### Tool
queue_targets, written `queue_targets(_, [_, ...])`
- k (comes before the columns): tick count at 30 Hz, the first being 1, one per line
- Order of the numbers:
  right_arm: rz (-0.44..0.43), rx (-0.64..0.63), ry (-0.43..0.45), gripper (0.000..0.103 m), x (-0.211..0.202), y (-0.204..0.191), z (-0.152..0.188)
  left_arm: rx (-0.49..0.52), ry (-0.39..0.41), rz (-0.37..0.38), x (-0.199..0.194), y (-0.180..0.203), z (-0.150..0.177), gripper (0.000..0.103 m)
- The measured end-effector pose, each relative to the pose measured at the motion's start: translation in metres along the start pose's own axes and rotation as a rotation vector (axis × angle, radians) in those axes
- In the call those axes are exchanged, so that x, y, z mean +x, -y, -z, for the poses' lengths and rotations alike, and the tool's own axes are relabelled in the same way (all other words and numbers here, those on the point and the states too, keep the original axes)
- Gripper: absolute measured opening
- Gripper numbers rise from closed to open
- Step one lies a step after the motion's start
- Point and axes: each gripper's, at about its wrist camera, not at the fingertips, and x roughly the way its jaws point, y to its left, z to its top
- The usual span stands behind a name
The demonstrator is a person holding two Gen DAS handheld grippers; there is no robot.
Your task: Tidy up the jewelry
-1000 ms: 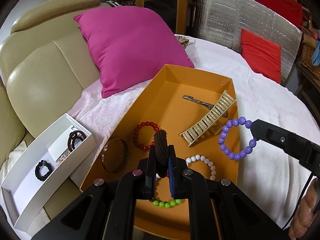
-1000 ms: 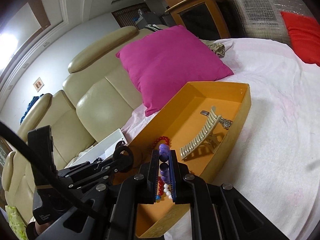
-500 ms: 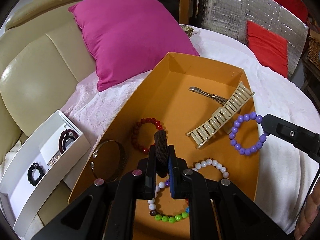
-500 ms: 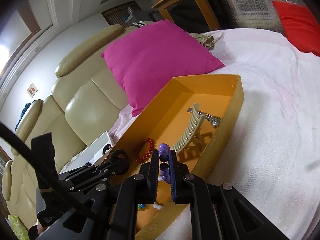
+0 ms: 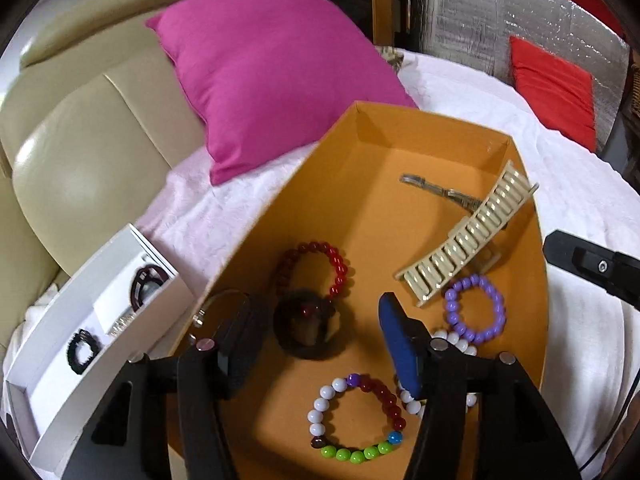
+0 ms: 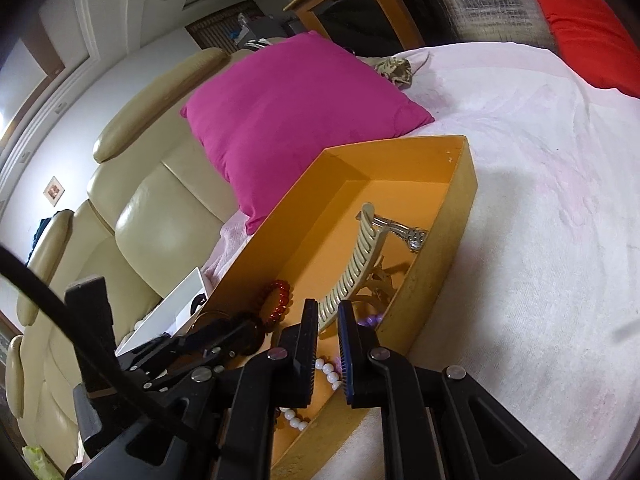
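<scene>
Lying loose on the orange tray (image 5: 362, 152) floor: dark fabric ring (image 5: 307, 323), released within the last second by the left gripper (image 5: 318, 336), fingers now spread wide, empty. Purple bead bracelet (image 5: 475, 309) likewise dropped beside the cream hair claw (image 5: 468, 238); right gripper (image 6: 328, 344) parted narrowly, holding nothing. Both deposits judged complete. Red bead bracelet (image 5: 312, 266) touches the ring. Far tray half bare; white box (image 5: 48, 392) flanks the left wall.

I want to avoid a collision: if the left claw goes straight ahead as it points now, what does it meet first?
Probably the dark brown hair tie, lying on the orange tray floor directly between the open left claw fingers. Depth is unclear.
</scene>
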Motion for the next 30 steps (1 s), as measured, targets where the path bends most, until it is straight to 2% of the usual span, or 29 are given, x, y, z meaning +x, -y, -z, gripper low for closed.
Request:
queue_targets(3, [0.000,0.010,0.000,0.012,-0.005,0.002,0.000,0.001,0.014,-0.024,-0.009,0.000,-0.004,0.065])
queue_targets(5, [-0.007,0.019,-0.002,0.012,-0.010,0.002,0.000,-0.004,0.041,-0.032,-0.021,0.000,-0.006,0.067])
queue_targets(7, [-0.010,0.013,0.001,0.012,-0.017,0.000,0.001,-0.009,0.062,-0.052,-0.033,0.000,-0.008,0.075])
queue_targets(9, [-0.004,-0.001,0.003,0.013,-0.024,-0.003,0.001,-0.005,0.093,-0.063,-0.048,0.002,-0.010,0.076])
queue_targets(12, [0.005,-0.027,0.016,0.022,-0.042,-0.010,0.003,-0.001,0.125,-0.089,-0.069,0.004,-0.013,0.079])
queue_targets(15, [0.025,-0.074,0.038,0.037,-0.063,-0.020,0.005,0.002,0.170,-0.120,-0.094,0.008,-0.014,0.083])
queue_targets(17, [0.047,-0.116,0.061,0.055,-0.081,-0.028,0.008,0.001,0.201,-0.132,-0.113,0.010,-0.015,0.086])
queue_targets(21, [0.083,-0.191,0.107,0.059,-0.115,-0.045,0.014,-0.017,0.251,-0.140,-0.148,0.012,-0.015,0.088])
queue_targets(27, [0.114,-0.257,0.187,0.063,-0.173,-0.067,0.024,-0.027,0.331,-0.227,-0.201,0.018,-0.010,0.088])
queue_targets(30, [0.116,-0.280,0.216,0.066,-0.197,-0.078,0.029,-0.014,0.358,-0.219,-0.227,0.021,-0.006,0.089])
